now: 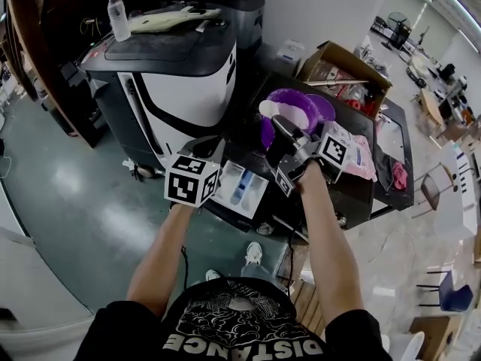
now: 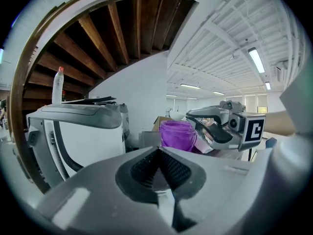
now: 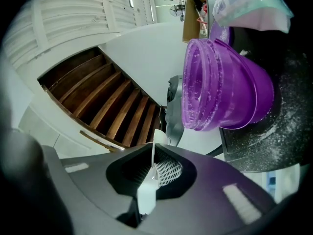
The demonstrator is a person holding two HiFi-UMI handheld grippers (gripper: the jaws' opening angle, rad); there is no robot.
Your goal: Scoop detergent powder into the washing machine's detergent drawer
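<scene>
Across the chest of the black shirt point(image 1: 240, 329) we can read "DISTANCE" in white block letters, upside down from the head view. The print on the pink-and-white plastic pouch point(image 1: 359, 156) is too blurred for us to read, and each gripper's cube carries only black-and-white square markers. We see the left gripper point(image 2: 159, 153) with its jaws pressed together on nothing, hanging in the air above the white pulled-out detergent drawer point(image 1: 242, 186), whose middle compartment is blue. We see the right gripper point(image 3: 154, 166) nipped narrow on the thin handle of a white plastic scoop point(image 3: 157, 153), which shows edge-on between the jaws. From the head view the scoop's pale bowl sits at the near rim of the translucent purple plastic tub point(image 1: 294, 110). That tub stands on a dark speckled top point(image 3: 274, 136) dusted with white grains, just beyond the drawer.
</scene>
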